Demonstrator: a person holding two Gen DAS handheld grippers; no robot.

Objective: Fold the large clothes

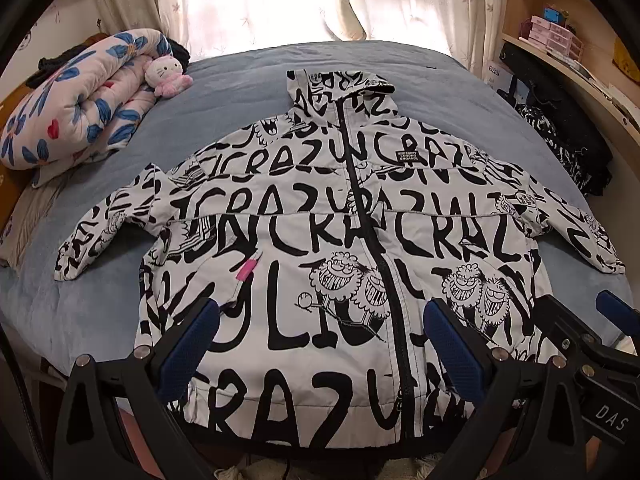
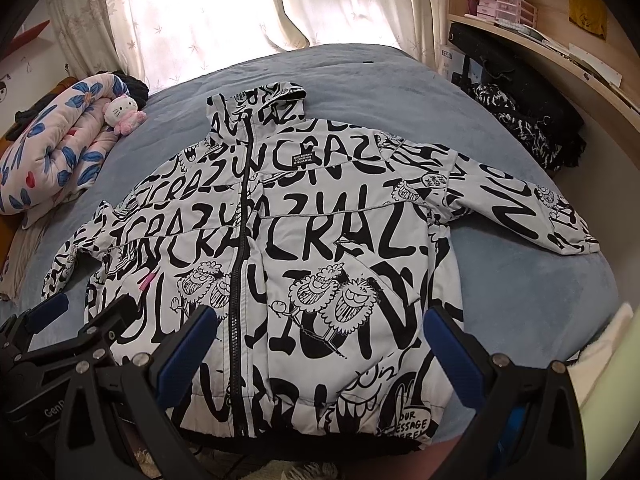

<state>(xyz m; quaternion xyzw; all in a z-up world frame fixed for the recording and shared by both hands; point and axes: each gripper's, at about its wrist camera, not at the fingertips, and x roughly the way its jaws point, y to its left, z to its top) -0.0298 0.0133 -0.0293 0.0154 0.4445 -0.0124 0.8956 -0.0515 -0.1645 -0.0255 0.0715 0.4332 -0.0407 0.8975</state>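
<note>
A white jacket (image 1: 304, 216) with black graffiti lettering and cartoon faces lies flat and zipped on the blue bed, front up, collar at the far end, both sleeves spread sideways. The same jacket (image 2: 320, 220) fills the right wrist view. My left gripper (image 1: 320, 332) hovers open above the hem's left half, blue pads wide apart, nothing between them. My right gripper (image 2: 320, 336) stands open over the hem's right half, also holding nothing. The right gripper (image 1: 592, 320) shows at the right edge of the left wrist view, and the left gripper (image 2: 80, 316) shows at lower left of the right wrist view.
A rolled floral quilt (image 1: 76, 108) with a pink-and-white plush cat (image 1: 164, 74) lies at the bed's far left. Dark patterned clothes (image 1: 560, 140) are piled at the right by wooden shelves (image 1: 560, 32). Curtains (image 1: 280, 0) hang behind the blue bed (image 1: 440, 80).
</note>
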